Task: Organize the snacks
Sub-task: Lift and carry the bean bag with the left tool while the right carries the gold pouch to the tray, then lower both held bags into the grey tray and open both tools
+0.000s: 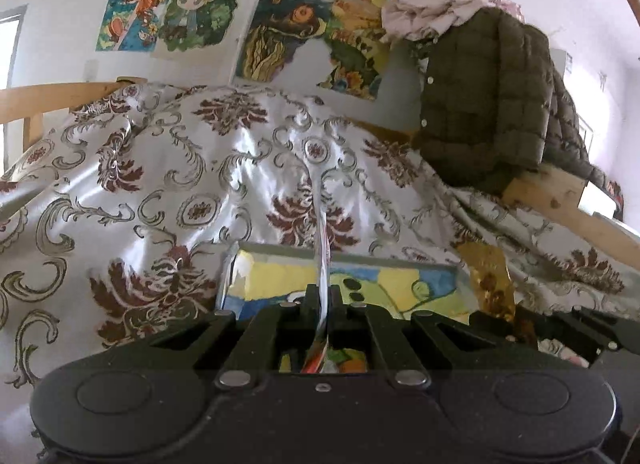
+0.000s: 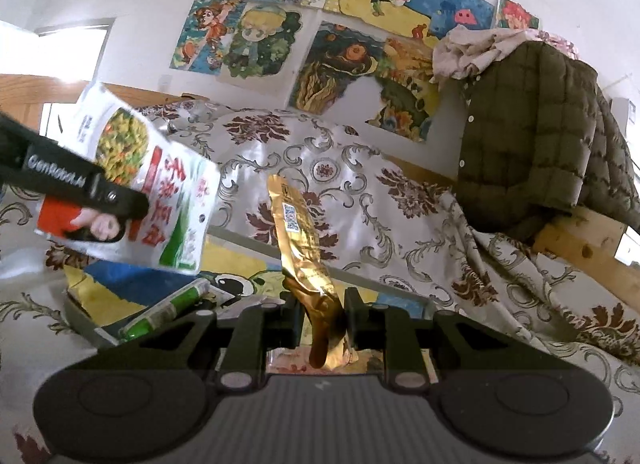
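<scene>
My left gripper (image 1: 323,293) is shut on a thin white snack packet (image 1: 321,232), seen edge-on in the left wrist view. In the right wrist view that packet (image 2: 160,184) shows a picture of green and yellow food and red writing, with one left finger (image 2: 120,200) across its front. My right gripper (image 2: 322,314) is shut on the lower end of a gold foil packet (image 2: 304,240), which stands up and leans left. Both packets hang above a shallow grey tray (image 2: 248,238) lined with a colourful drawing. A green packet (image 2: 168,312) lies in the tray.
A shiny white cloth with brown and grey ornaments (image 1: 200,152) covers the surface around the tray (image 1: 340,250). A dark olive quilted jacket (image 2: 532,136) hangs over a wooden frame (image 2: 580,248) on the right. Drawings (image 2: 256,40) cover the wall behind.
</scene>
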`<state>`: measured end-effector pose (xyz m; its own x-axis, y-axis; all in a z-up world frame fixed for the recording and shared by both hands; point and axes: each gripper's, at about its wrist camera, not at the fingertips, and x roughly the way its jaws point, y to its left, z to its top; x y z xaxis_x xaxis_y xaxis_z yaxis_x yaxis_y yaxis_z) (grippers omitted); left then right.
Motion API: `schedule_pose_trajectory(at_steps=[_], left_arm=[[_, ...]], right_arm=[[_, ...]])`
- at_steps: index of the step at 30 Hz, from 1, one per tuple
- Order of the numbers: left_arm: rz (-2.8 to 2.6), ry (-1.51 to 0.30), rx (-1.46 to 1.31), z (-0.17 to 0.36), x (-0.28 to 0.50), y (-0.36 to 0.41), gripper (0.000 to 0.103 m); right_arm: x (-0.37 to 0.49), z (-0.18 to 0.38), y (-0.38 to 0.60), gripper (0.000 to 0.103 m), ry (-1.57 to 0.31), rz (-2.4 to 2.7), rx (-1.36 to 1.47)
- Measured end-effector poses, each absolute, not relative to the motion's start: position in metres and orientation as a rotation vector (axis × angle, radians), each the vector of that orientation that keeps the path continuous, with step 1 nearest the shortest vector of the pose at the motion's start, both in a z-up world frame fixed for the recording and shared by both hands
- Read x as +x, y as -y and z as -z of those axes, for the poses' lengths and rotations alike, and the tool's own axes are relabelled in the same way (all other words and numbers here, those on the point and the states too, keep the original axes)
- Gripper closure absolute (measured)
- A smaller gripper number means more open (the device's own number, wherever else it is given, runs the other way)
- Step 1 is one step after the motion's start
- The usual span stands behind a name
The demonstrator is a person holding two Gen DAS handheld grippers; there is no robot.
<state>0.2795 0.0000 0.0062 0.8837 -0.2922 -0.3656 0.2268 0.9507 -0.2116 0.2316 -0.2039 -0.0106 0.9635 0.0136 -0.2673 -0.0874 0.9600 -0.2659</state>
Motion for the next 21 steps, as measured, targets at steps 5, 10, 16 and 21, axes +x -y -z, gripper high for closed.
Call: schedule_pose_trajectory(at_steps=[5, 10, 16, 21], left_arm=[[0.280, -0.428, -0.143, 0.001, 0.281, 0.001, 0.100], [0.294, -0.440, -0.138, 0.004, 0.282, 0.003, 0.099], [0.304, -0.466, -0.146, 0.010, 0.286, 0.003, 0.098], [0.303, -0.496, -0.173, 0.014, 0.290, 0.001, 0.097]], right_arm=[[0.236, 0.017, 0.202, 0.079, -0.290, -0.063, -0.274], [0.243, 0.020, 0.206, 0.079, -0.322, -0.068, -0.233], [0.254, 0.021, 0.210, 0.078, -0.374, -0.095, -0.183], [0.258, 0.022, 0.208, 0.077, -0.392, -0.101, -0.178]])
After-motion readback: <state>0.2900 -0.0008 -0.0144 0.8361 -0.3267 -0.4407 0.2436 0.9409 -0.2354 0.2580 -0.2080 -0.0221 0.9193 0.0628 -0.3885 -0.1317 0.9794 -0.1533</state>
